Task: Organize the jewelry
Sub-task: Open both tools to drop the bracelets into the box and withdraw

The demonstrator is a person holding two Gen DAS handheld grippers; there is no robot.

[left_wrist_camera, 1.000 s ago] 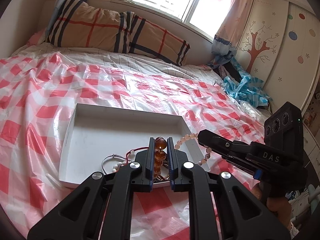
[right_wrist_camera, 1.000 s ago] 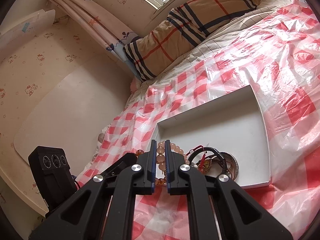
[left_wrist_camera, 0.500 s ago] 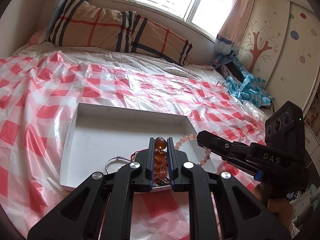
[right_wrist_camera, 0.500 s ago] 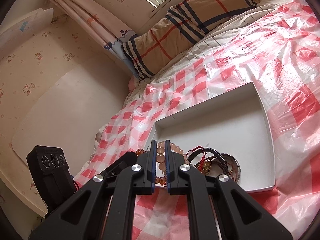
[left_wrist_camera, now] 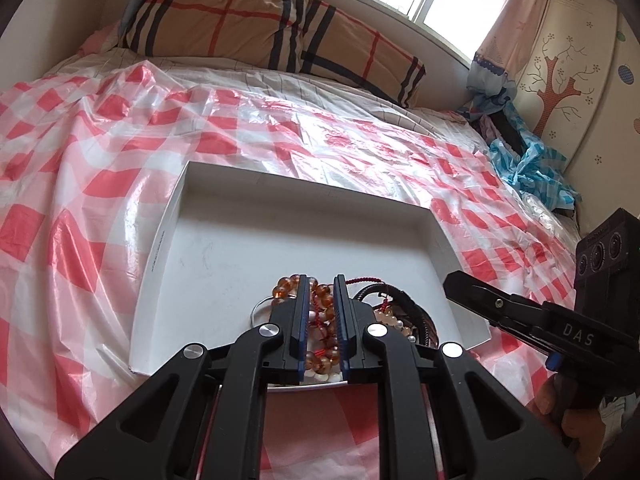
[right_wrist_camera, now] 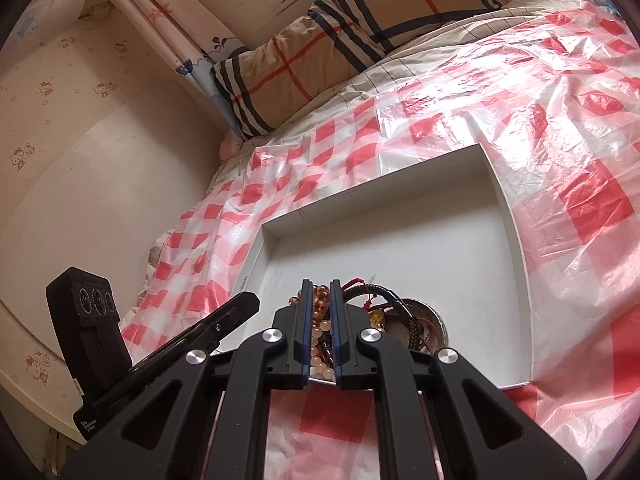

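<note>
A white shallow box [left_wrist_camera: 224, 248] lies on the checked bed cover; it also shows in the right wrist view [right_wrist_camera: 400, 240]. A pile of jewelry lies at its near edge. My left gripper [left_wrist_camera: 320, 284] is over the pile, jaws slightly apart, with the amber bead bracelet [left_wrist_camera: 320, 300] lying between and beyond the fingers. My right gripper [right_wrist_camera: 321, 286] is also over the pile, jaws slightly apart, with the pale pink bead bracelet [right_wrist_camera: 320, 332] between the fingers. Dark cord bracelets [right_wrist_camera: 396, 312] and a metal bangle [right_wrist_camera: 436, 324] lie beside it. Whether either bracelet is still gripped is unclear.
A red-and-white checked plastic sheet [left_wrist_camera: 100, 160] covers the bed. A plaid pillow [left_wrist_camera: 260, 28] lies by the window. Blue cloth [left_wrist_camera: 528, 164] is bunched at the right by a wardrobe [left_wrist_camera: 580, 80]. A wall [right_wrist_camera: 80, 160] stands left of the bed.
Both grippers have dropped toward the box's near edge. The amber and pink bracelets, held up before, now rest on the pile in the box.
</note>
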